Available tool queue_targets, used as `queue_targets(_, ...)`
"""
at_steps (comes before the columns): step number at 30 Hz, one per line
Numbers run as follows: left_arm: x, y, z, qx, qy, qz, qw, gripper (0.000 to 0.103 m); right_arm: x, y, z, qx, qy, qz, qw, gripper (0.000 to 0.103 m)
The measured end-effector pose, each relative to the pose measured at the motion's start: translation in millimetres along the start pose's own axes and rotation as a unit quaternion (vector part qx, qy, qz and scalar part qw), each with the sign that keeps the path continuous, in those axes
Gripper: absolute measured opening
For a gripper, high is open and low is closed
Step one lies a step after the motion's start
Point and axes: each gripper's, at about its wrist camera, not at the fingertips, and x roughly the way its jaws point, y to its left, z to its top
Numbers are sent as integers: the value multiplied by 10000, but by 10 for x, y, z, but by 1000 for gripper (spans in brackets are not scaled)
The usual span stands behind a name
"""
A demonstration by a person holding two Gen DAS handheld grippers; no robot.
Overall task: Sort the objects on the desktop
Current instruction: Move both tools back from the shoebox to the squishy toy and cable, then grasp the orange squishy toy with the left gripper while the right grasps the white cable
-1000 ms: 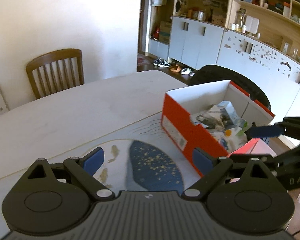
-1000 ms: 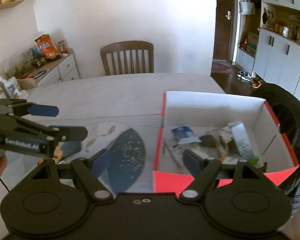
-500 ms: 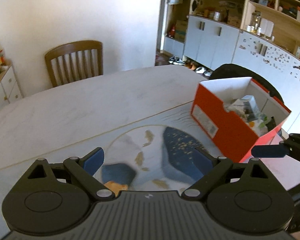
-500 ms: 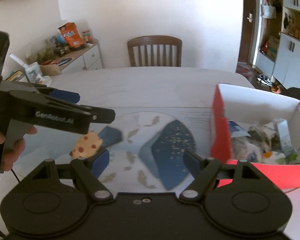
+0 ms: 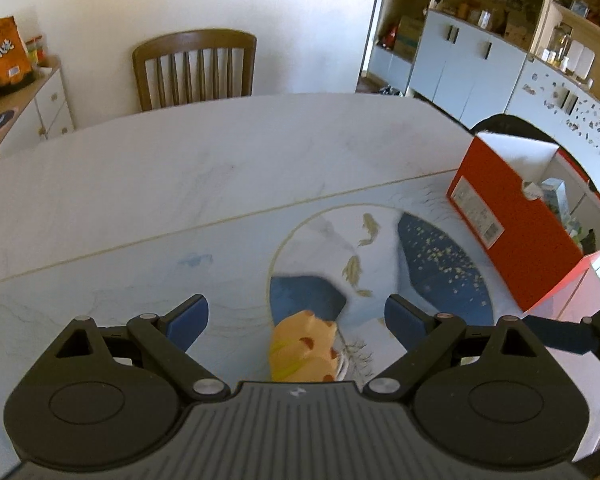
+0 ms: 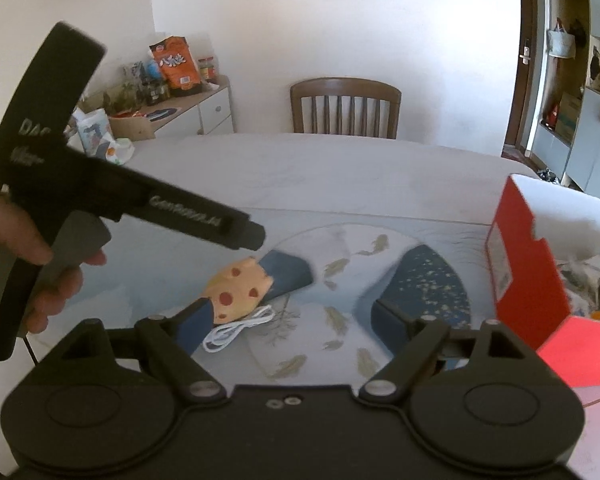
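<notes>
Two wrist views, angled down, sharing table mat [image 5: 228,264] closely

Your left gripper [image 5: 296,316] is hanging wide open. An orange spotted toy [image 5: 303,347] is lying just below its fingers, untouched.

Beyond the far edge of your table [image 5: 220,152] stands a wooden chair [image 5: 194,68]. You see an orange snack bag [image 6: 176,66] on the sideboard [image 6: 204,110] past the left corner, and grey cupboards [image 5: 464,68] to the right.
</notes>
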Motion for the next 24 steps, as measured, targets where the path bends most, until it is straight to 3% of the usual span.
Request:
queue_targets(9,243,34,-36,-65,316,32,9995,95,316,294,-93,-174,122,45,9998,86)
queue_targets(24,444,95,-113,-29,500,-56,9987,95,764,545,-229,-274,414,-36,9988,86)
